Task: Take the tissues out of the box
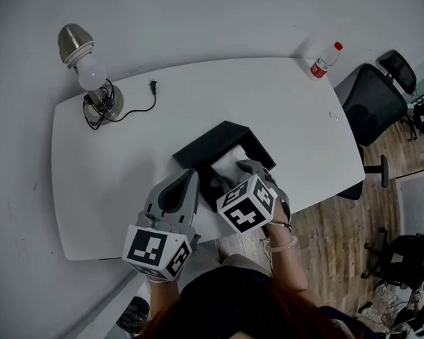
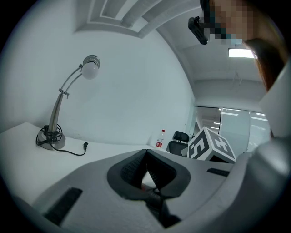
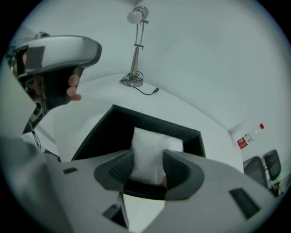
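Right gripper (image 3: 148, 164): jaws pinching the tissues (image 3: 152, 143).
Tissues: inside black box (image 3: 104, 132).
Left gripper (image 2: 146, 154): closed, empty, left of box.

So the box (image 1: 214, 139) sits on the table (image 1: 283, 119) near the front edge, roughly mid-width, with the tissues (image 3: 152, 150) inside it. The right gripper (image 3: 148, 166) is over the box with the tissues between its jaws, pads up against them on both sides, while the left gripper (image 1: 191, 175) is just beside the box on its left, jaws together. The desk lamp (image 1: 90, 71) is way back at the far left corner with its plug (image 1: 153, 86) lying just right of it, the bottle (image 1: 326, 60) is at the far right corner, and an office chair (image 1: 373, 101) stands off the table's right end.
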A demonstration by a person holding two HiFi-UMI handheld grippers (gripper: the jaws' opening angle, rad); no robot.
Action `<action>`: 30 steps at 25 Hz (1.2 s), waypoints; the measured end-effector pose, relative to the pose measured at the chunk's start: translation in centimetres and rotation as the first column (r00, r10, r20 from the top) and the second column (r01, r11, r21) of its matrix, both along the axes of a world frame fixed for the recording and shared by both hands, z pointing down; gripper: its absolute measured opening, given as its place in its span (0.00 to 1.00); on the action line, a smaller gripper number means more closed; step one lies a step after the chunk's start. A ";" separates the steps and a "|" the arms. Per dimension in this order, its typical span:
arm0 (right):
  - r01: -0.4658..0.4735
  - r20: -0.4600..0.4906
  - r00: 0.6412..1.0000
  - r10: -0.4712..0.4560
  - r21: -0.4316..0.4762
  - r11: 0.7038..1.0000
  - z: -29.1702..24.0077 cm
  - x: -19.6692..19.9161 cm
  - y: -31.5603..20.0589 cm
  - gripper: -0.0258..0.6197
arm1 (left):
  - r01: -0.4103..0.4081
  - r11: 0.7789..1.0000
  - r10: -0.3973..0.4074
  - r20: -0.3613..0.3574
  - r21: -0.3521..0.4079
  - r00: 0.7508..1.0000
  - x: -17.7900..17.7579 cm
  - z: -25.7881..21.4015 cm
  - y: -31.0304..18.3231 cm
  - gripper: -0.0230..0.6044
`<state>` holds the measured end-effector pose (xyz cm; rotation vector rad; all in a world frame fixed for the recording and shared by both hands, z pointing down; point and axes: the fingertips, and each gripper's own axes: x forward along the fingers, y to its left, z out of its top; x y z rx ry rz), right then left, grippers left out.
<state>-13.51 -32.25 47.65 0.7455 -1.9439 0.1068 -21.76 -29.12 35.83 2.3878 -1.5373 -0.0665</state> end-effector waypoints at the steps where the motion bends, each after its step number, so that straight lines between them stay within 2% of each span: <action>1: 0.000 0.009 1.000 0.000 0.012 1.000 -0.3 0.1 0.0 0.37 | 0.002 1.000 -0.002 0.002 0.003 1.000 0.1 -0.1 0.1 0.07; 11: 0.009 0.164 0.986 -0.028 0.117 0.993 -3.8 0.6 0.7 0.37 | 0.006 1.000 -0.007 0.031 0.030 0.999 1.9 -1.1 2.1 0.07; 19: -0.021 0.280 0.959 -0.051 0.249 0.968 -7.0 1.6 1.2 0.37 | 0.022 0.998 -0.025 0.056 0.055 0.998 3.5 -2.4 4.2 0.07; 30: -0.062 0.400 0.914 -0.072 0.313 0.948 -10.1 2.8 3.4 0.36 | 0.034 0.996 -0.042 0.091 0.085 0.995 5.4 -3.8 7.2 0.07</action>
